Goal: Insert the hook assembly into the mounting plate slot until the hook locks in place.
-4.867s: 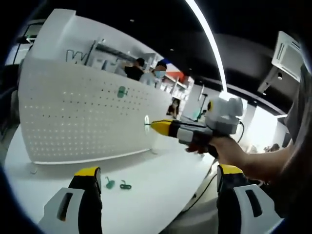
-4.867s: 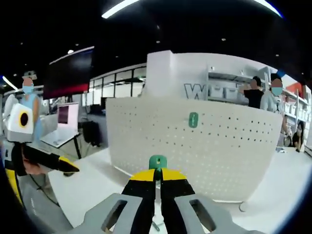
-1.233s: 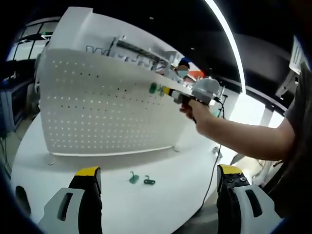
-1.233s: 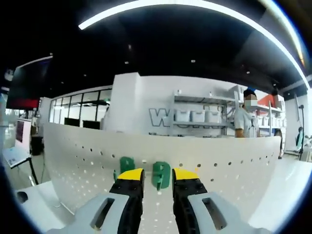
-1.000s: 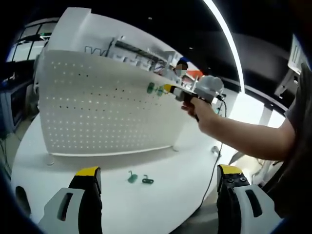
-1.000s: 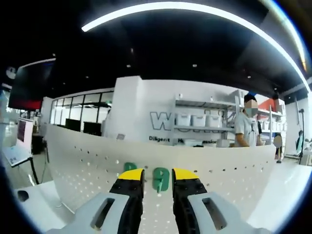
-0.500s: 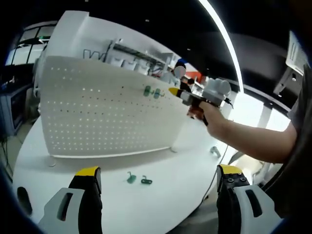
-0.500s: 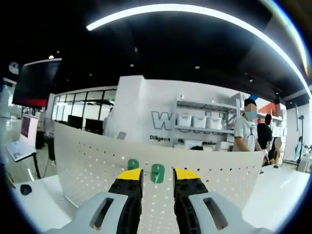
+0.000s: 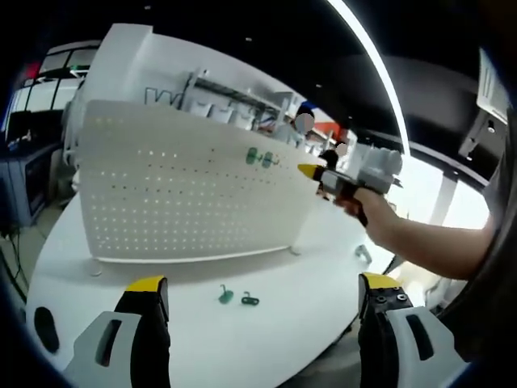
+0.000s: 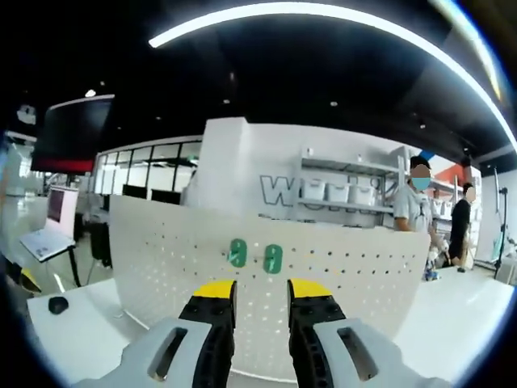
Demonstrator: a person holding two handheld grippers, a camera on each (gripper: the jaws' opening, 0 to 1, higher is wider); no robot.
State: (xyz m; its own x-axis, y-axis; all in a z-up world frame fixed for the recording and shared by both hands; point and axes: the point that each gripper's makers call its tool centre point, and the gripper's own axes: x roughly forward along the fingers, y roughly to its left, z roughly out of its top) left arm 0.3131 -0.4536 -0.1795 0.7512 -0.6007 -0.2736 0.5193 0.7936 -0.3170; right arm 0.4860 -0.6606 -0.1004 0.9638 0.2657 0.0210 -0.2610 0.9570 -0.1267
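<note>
Right now the biggest thing on the white table [image 9: 266, 323] is the white perforated mounting plate [image 9: 186, 202], standing upright and curving across it, and two green hooks sit side by side in its upper rows of holes — the left hook [image 10: 237, 253] and the right hook [image 10: 273, 259] just beside it, both flat against the board. Seen from the left gripper view, that same pair shows as two small green marks [image 9: 258, 158] near the top edge of the plate. The right gripper [image 10: 261, 293] is held in front of the board with its yellow-tipped jaws a narrow gap apart and nothing between them; the hooks hang above and beyond the tips, clear of them. In the left gripper view that gripper [image 9: 311, 171] shows from the side, gripped by the person's hand [image 9: 380, 222], its yellow nose pointing at the plate but standing off from it. The left gripper [image 9: 262, 295] hangs low over the near part of the table, jaws spread wide and empty, touching nothing. Between those jaws — further out on the tabletop, near the foot of the plate — lie two more loose green hooks [image 9: 238, 297], small and close together. People stand by shelves in the background [image 10: 416, 214].
</note>
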